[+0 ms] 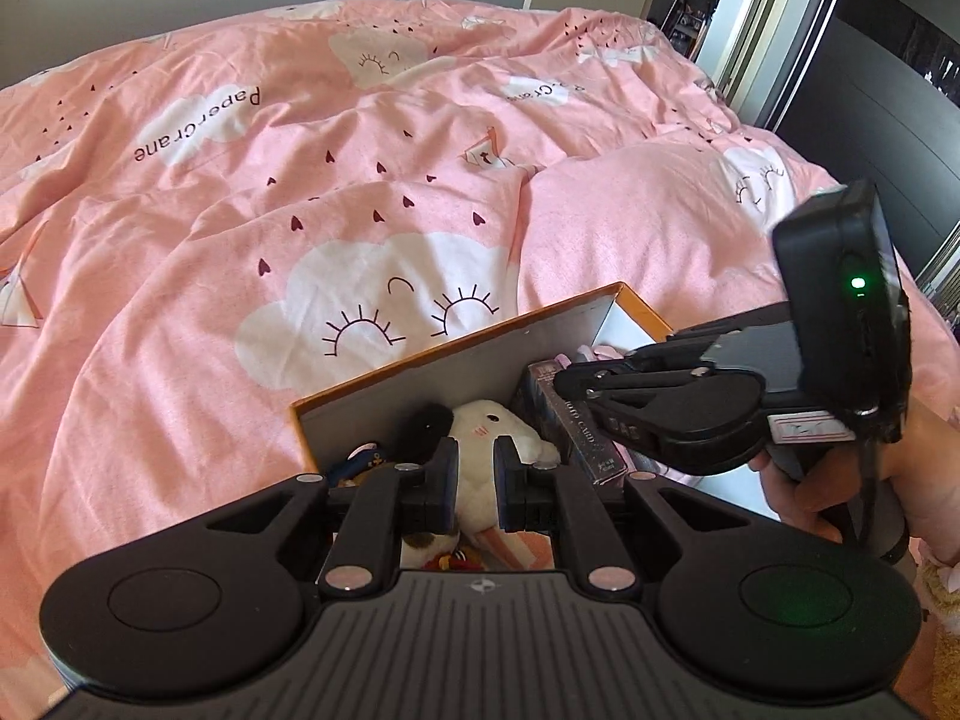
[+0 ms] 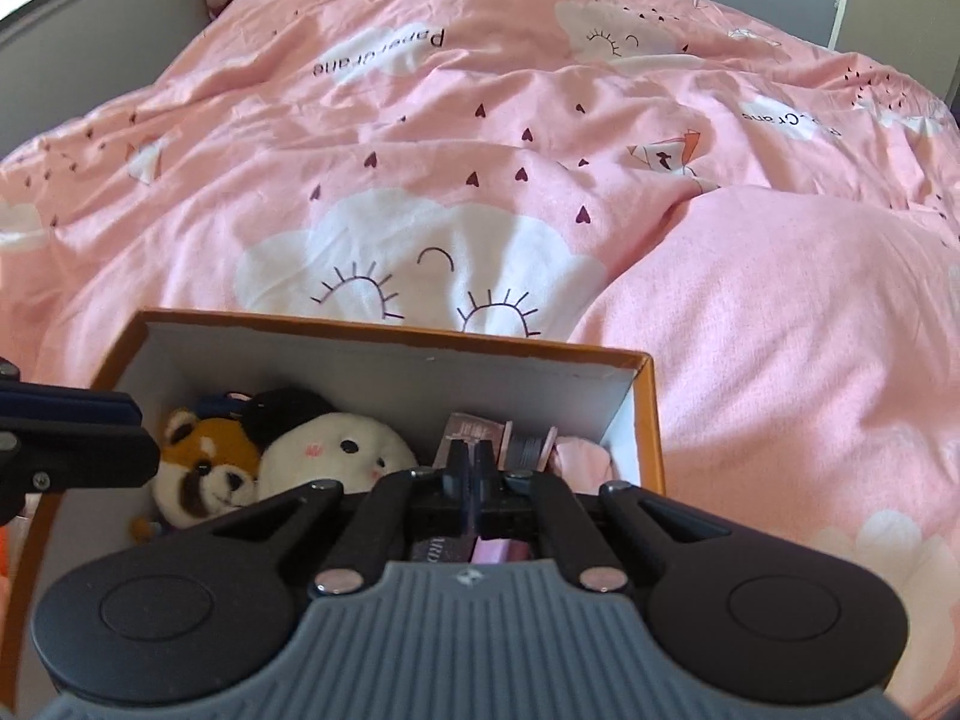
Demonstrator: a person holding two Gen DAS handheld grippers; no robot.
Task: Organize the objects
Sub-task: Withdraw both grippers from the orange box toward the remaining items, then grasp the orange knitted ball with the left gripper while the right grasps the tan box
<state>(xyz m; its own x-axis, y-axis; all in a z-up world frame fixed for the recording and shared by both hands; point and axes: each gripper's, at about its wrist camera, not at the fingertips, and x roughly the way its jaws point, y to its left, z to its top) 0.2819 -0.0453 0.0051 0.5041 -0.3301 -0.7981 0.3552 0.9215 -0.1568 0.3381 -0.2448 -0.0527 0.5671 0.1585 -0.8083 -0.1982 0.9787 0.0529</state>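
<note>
With the toys (image 2: 336, 450) already packed in the box (image 2: 384, 333) on the bed (image 2: 540, 138), both grippers (image 2: 471, 468) hover empty, jaws together.

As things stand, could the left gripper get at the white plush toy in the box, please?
Probably yes: the left gripper hangs right over the white plush toy in the open box, with nothing between, though its jaws look nearly shut and must open first.

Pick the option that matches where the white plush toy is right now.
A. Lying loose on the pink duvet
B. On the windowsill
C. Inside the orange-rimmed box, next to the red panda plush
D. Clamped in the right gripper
C: the white plush toy sits inside the orange-rimmed box, right beside the red panda plush.
</note>
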